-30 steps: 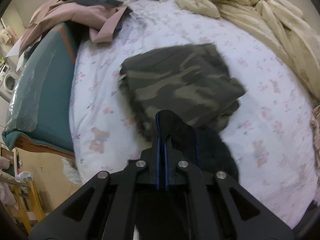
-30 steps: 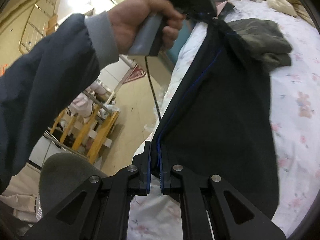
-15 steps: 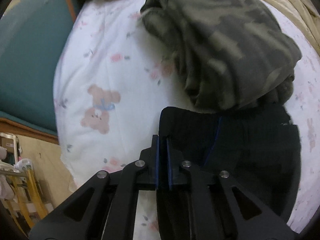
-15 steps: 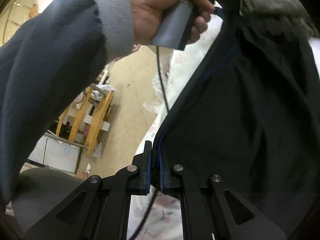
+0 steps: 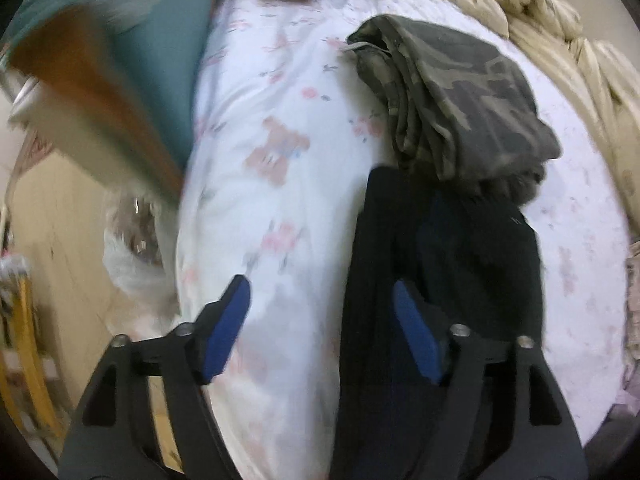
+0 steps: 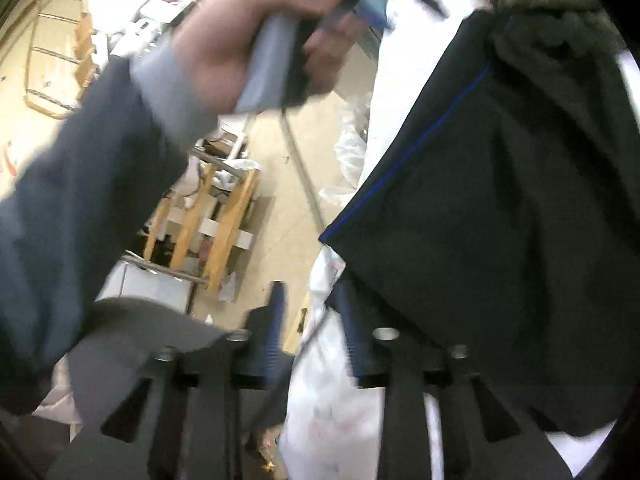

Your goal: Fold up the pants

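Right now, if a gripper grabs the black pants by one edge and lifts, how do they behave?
Probably floppy: the black pants lie in soft wrinkles and follow the bed, so the free part would likely sag. Probably light, since the fabric looks thin. An edge touches the camo pants, so a drag might shift them.

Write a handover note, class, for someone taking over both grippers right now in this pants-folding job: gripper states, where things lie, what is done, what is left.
Left gripper: jaws wide open, empty, above the bed.
Right gripper: jaws open, empty, at the bed's edge.
The black pants with blue piping lie flat on the white bear-print bedsheet, one end touching the folded camouflage-pattern pants.
Done: black pants laid down and let go.
Left: check the fold looks neat; the near end is hidden behind the grippers, so smooth or fold again if needed.
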### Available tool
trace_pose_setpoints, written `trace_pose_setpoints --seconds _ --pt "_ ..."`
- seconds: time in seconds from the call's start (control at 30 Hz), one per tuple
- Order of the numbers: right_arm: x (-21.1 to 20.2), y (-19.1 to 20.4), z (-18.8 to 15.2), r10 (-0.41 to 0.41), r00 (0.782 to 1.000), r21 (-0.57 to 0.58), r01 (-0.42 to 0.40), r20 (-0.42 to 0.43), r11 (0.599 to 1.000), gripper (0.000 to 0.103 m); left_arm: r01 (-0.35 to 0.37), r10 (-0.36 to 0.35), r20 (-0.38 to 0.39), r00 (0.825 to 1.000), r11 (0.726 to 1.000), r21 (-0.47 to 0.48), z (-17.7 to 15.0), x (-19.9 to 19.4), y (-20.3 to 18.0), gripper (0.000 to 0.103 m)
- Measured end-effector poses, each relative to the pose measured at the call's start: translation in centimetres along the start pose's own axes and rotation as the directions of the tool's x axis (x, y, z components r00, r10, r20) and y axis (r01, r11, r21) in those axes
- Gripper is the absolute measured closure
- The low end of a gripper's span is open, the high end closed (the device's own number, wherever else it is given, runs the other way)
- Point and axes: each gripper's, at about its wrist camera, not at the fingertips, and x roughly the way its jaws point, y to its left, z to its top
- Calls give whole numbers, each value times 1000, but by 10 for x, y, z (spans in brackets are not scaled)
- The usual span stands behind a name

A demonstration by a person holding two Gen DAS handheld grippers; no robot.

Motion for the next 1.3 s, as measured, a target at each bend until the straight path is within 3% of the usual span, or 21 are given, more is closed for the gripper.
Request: trace_pose_setpoints --seconds 0.07,0.17,0.27,0.37,0.47,0.57,0.6,0.67,0.73,0.8,0.87,0.93,1.07,1.17,1.3 --pt "-37 -6 -7 -34 996 0 34 78 999 54 52 -53 -32 998 998 -20 -31 -11 2 23" --pt "-91 -51 -13 -118 977 120 97 177 988 54 68 -71 -90 993 997 -29 -74 -10 -4 23" --pt "-112 -94 -18 -227 952 235 177 207 956 51 69 -76 -148 986 996 -53 -113 -2 -4 23" --pt "-120 -133 -27 -292 934 364 203 206 909 44 51 -66 -196 978 996 -78 -142 7 -9 23" --pt "-107 -162 -39 -261 948 463 152 182 873 44 78 -99 -232 968 992 -98 -165 11 -15 23" --pt "-82 -178 -48 -190 972 500 95 141 861 44 71 -84 -216 973 995 -70 -178 4 -29 26" --pt "-71 -180 -51 -162 978 502 77 129 861 44 73 -84 -208 975 996 -59 -182 2 -33 29" --pt "-57 -171 -54 -119 989 469 62 92 881 44 12 -13 -184 983 1000 -7 -190 -3 -45 48" --pt "-47 -162 -53 -128 989 414 87 72 906 48 -3 11 -161 987 999 47 -195 -11 -58 58" --pt "-38 -156 -46 -122 991 390 91 55 916 74 -50 65 -147 987 993 107 -196 -16 -70 70" --pt "-28 -147 -41 -123 992 353 106 26 930 82 -93 112 -134 985 986 138 -196 -18 -78 88" --pt "-31 -137 -37 -163 985 301 141 51 943 87 -129 149 -120 982 978 164 -196 -22 -86 96" --pt "-53 -128 -34 -172 982 282 145 74 948 92 -54 75 -107 991 981 187 -200 -47 -98 99" --pt "-74 -119 -34 -181 980 285 152 79 947 92 84 -78 -141 987 996 32 -204 -63 -91 99" --pt "-110 -104 -39 -192 979 290 163 74 943 92 205 -210 -128 969 978 -52 -224 -90 -94 99"
